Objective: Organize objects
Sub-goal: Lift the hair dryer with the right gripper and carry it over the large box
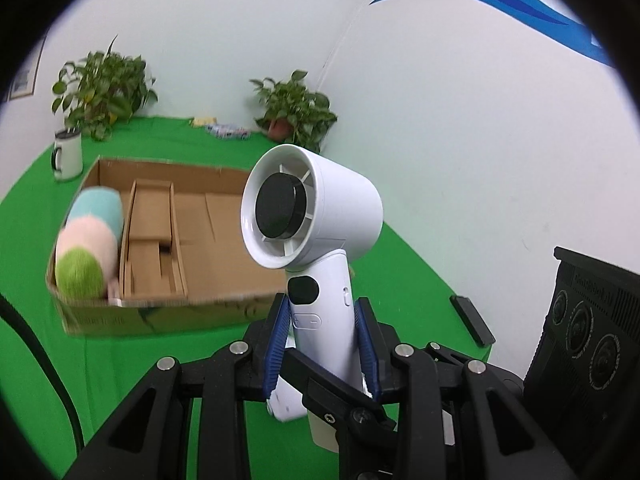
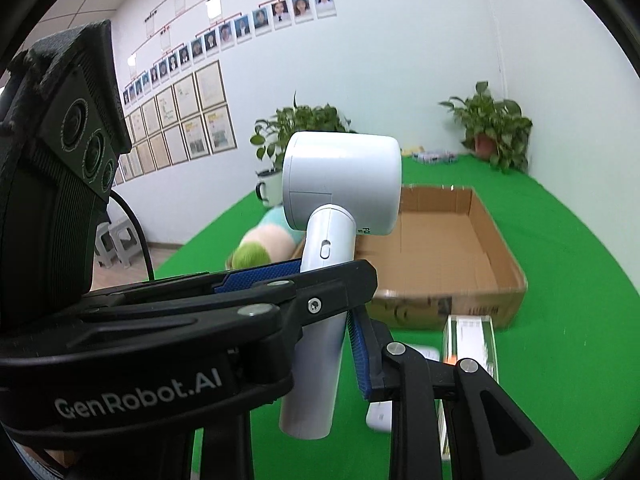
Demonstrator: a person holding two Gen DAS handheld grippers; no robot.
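A white handheld fan [image 1: 316, 216] with a black hub is held up above the green table. My left gripper [image 1: 322, 332] is shut on its handle. In the right wrist view the fan [image 2: 340, 184] stands in front, and the other gripper crosses the frame from the left with its blue pad on the handle. My right gripper [image 2: 320, 336] has a blue pad [image 2: 360, 356] close to the handle's right side; the other finger is hidden. A cardboard box [image 1: 192, 304] holds a pastel plush toy [image 1: 88, 244] at its left end.
A white mug [image 1: 68, 154] and two potted plants [image 1: 100, 88] stand at the back of the table. A black remote [image 1: 472, 320] lies on the right. A clear box [image 2: 472, 344] and a white object [image 2: 380, 416] lie before the cardboard box.
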